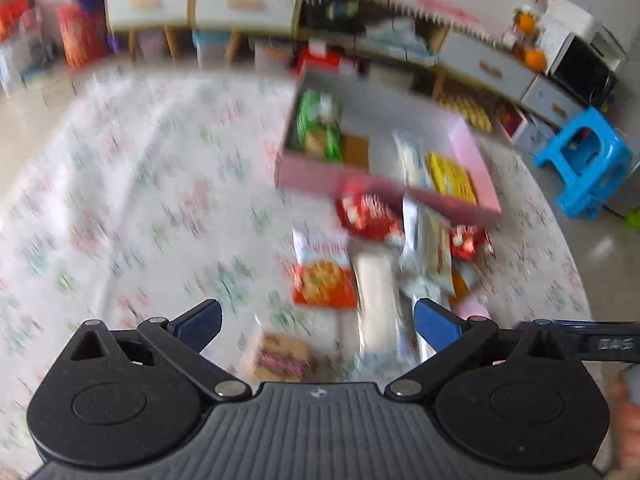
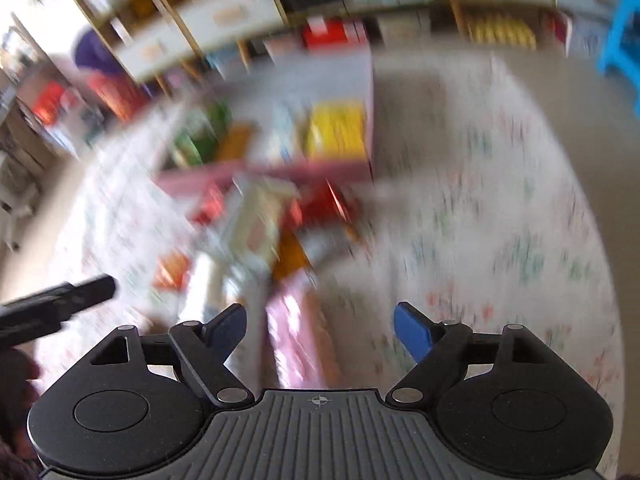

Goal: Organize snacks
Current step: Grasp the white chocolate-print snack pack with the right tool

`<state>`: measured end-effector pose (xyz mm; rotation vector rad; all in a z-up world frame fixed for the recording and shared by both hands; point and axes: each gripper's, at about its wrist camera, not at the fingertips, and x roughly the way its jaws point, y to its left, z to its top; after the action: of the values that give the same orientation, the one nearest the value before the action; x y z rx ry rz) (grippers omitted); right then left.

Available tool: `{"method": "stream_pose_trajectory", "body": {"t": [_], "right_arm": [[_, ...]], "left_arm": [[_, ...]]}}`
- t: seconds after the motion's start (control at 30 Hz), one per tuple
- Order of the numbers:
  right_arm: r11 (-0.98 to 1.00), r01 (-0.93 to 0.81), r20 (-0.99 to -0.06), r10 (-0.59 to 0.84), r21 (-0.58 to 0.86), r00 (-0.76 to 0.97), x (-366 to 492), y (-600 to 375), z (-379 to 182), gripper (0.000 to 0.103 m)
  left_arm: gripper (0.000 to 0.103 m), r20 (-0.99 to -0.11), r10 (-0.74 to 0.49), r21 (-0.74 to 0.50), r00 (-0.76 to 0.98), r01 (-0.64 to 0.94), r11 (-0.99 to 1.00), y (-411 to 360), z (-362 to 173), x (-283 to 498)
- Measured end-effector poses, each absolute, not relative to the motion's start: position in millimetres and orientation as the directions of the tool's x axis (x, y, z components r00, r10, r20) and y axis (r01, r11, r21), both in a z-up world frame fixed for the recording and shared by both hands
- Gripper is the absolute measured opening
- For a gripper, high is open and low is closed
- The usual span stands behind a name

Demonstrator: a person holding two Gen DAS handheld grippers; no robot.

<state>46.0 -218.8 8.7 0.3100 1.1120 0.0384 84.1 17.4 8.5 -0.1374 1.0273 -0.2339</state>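
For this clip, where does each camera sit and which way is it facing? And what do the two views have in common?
Left wrist: on the left gripper, looking forward and down over the floral tablecloth at the snack pile and pink box; its open blue fingers show, plus the right gripper's arm at right.
Right wrist: on the right gripper, facing the same pink box and snack pile, heavily blurred; its open fingers show, and the left gripper's arm at left.
Shared: box, snacks, tablecloth, background shelving.

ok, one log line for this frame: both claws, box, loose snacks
left claw: open, empty | right claw: open, empty | pink box: partly filled | loose snack packets: on tablecloth, near side of box | views blurred
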Motion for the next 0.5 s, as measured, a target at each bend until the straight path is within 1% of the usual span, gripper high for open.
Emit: {"method": "stream_pose_trajectory", "body": {"t": [0.07,0.13,0.2,0.27,0.3,0.37,0.43,0.5], "right_arm": [[0.955,0.129,-0.869,0.181,0.267,0.461,47.7,-217.6,10.8,0.082],[0.955,0.1,-0.844,0.194,0.279,0.5,48.1,-213.5,19.2,0.082],[0.967,0.063,-0.839,0.181,0.247,0.513,47.1,-205.9,21.8,0.082],[0.976,0.032,-0.855,0.171,0.213,0.489,48.4,-195.5,15.7,0.082],[0.979,0.025,-0.863,0.167,0.203,0.477,48.5,-191.1,11.6,0.079],[0.979,0.017,-0.866,0.17,0.202,0.47,47.6,-188.4,8.3,0.079],[0.975,0.017,-0.859,0.186,0.22,0.477,48.0,-188.6,9.4,0.074],[0.967,0.014,-0.853,0.216,0.253,0.476,47.2,-188.3,9.8,0.063]], "left_arm": [[0.099,-0.846,-0.25,-0.263,0.472,0.039,0.964,27.0,4.0,94.4],[0.101,-0.836,-0.248,-0.29,0.49,-0.011,0.957,33.6,4.0,97.1],[0.101,-0.834,-0.244,-0.284,0.495,-0.006,0.959,33.3,3.5,99.7],[0.101,-0.837,-0.237,-0.262,0.493,0.018,0.965,28.8,1.4,100.9],[0.101,-0.839,-0.232,-0.25,0.493,0.03,0.968,25.9,-1.0,99.3],[0.099,-0.842,-0.227,-0.233,0.489,0.05,0.971,22.5,-3.3,97.6],[0.097,-0.843,-0.23,-0.232,0.486,0.058,0.971,22.0,-5.5,97.2],[0.095,-0.84,-0.236,-0.237,0.488,0.061,0.97,20.7,-4.2,94.8]]}}
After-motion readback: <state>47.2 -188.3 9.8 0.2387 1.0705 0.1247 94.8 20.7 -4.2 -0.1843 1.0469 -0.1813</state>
